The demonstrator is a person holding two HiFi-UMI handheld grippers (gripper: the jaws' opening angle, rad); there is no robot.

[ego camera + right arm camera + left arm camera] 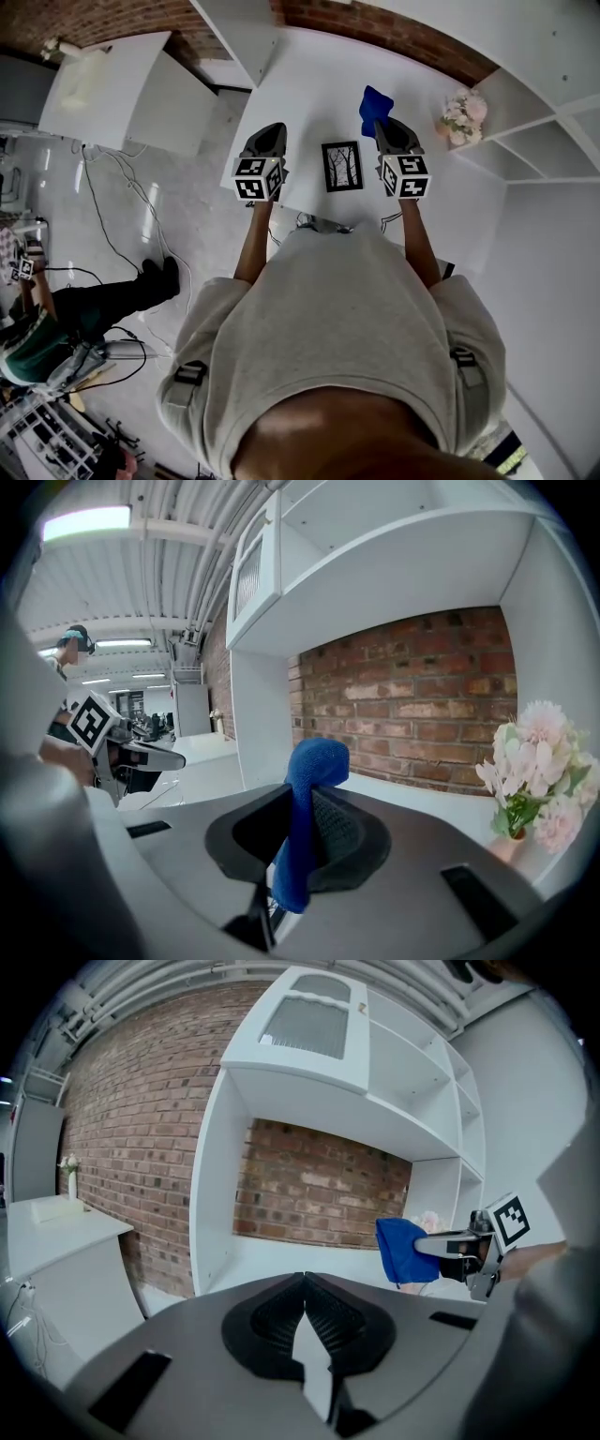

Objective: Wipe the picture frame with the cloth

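A small black picture frame [342, 166] with a tree print lies flat on the white table [309, 84], between my two grippers. My right gripper [386, 127] hangs to the frame's right, shut on a blue cloth [373, 105] that sticks up from its jaws [307, 799]. The left gripper [271, 136] hovers to the frame's left, its jaws shut with nothing between them [302, 1309]. In the left gripper view the blue cloth [403, 1251] shows at the right, held by the other gripper. The frame is out of sight in both gripper views.
A pink flower bunch [463, 116] stands at the table's right [532, 780]. White shelves [553, 103] rise to the right and a brick wall [394, 33] runs behind. Cables [112, 206] lie on the floor to the left, where another person [56, 323] sits.
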